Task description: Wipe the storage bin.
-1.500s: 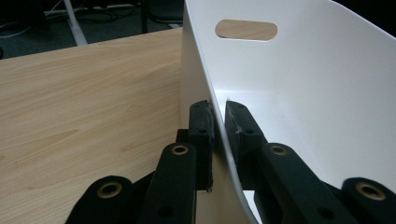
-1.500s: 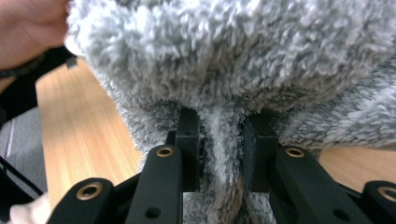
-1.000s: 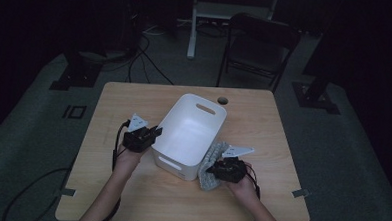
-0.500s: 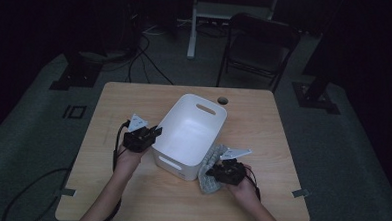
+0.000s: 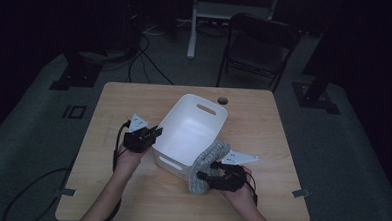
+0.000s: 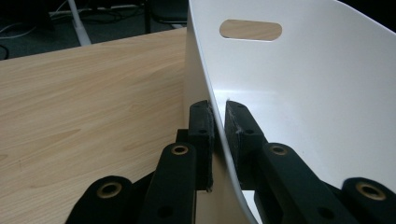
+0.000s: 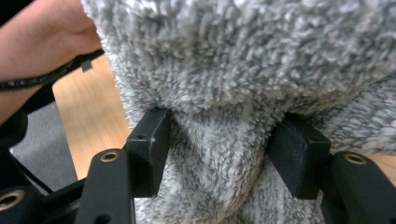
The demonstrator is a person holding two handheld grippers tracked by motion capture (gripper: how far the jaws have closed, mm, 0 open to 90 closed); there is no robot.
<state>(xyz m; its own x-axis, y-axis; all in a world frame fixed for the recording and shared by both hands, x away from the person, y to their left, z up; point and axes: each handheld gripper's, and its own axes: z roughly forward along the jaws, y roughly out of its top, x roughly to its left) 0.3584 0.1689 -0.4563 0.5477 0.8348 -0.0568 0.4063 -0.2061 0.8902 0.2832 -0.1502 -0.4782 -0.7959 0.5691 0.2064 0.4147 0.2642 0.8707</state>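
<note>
A white plastic bin stands in the middle of the wooden table. My left gripper is shut on the bin's left wall; in the left gripper view its pads pinch the thin white wall from both sides. A grey fleecy cloth arches from the bin's near right corner down to my right gripper. That gripper's jaws have just been opening. A thick fold of the cloth sits between them, and both pads press into the pile.
A dark folding chair and a white stand are beyond the table's far edge. A round cable hole sits near that edge, behind the bin. Cables lie on the floor at the left.
The right gripper has risen and shifted, and the grey cloth, which lay low beside the bin, now stands up against the bin's corner. The left gripper and bin have not moved.
</note>
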